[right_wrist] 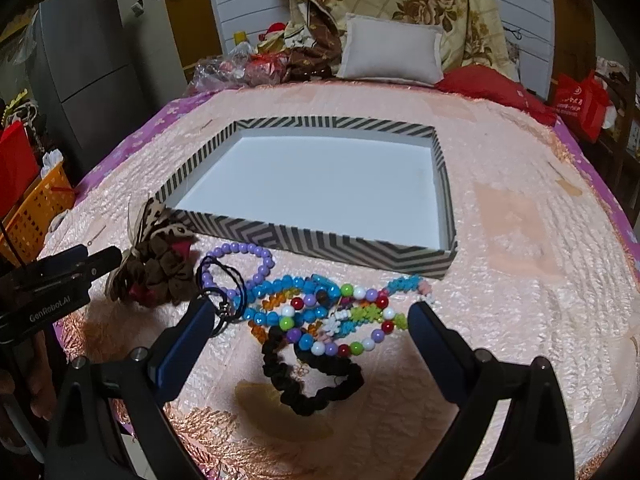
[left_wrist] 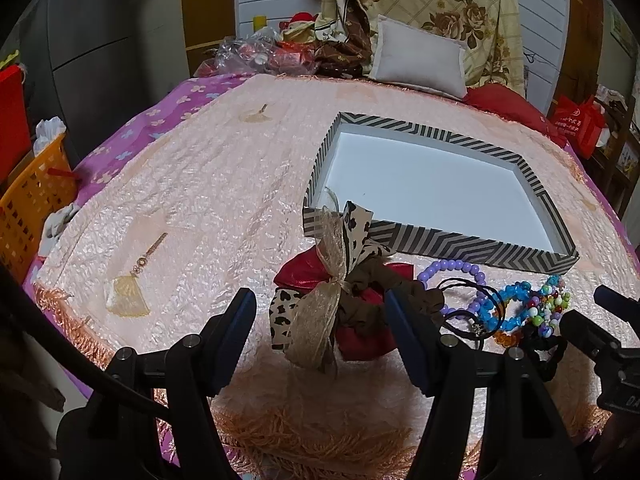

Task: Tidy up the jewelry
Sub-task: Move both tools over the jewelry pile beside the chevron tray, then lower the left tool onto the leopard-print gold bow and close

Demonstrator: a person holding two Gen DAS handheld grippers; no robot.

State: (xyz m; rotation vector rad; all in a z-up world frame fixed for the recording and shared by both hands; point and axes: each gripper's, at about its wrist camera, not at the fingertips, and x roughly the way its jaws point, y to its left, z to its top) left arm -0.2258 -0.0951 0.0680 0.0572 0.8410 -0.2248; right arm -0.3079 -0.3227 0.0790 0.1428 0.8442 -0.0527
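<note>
A striped box (left_wrist: 472, 244) (right_wrist: 304, 236) with a white inside lies open on the pink bedspread. In front of it lie hair bows and scrunchies (left_wrist: 340, 300) (right_wrist: 156, 268) at the left and a heap of bead bracelets (left_wrist: 516, 312) (right_wrist: 320, 312), with a purple bead bracelet (right_wrist: 244, 264) and a black scrunchie (right_wrist: 312, 376). My left gripper (left_wrist: 320, 320) is open, its fingers either side of the bows. My right gripper (right_wrist: 308, 320) is open, its fingers either side of the bead heap. The right gripper's tip also shows in the left wrist view (left_wrist: 600, 320).
The pink bedspread (left_wrist: 200, 200) has a fringed front edge. A grey pillow (right_wrist: 392, 52), a red cushion (right_wrist: 492, 84) and a folded quilt sit at the bed's far end. An orange basket (left_wrist: 28, 216) stands left of the bed, a red bag (right_wrist: 580, 100) at right.
</note>
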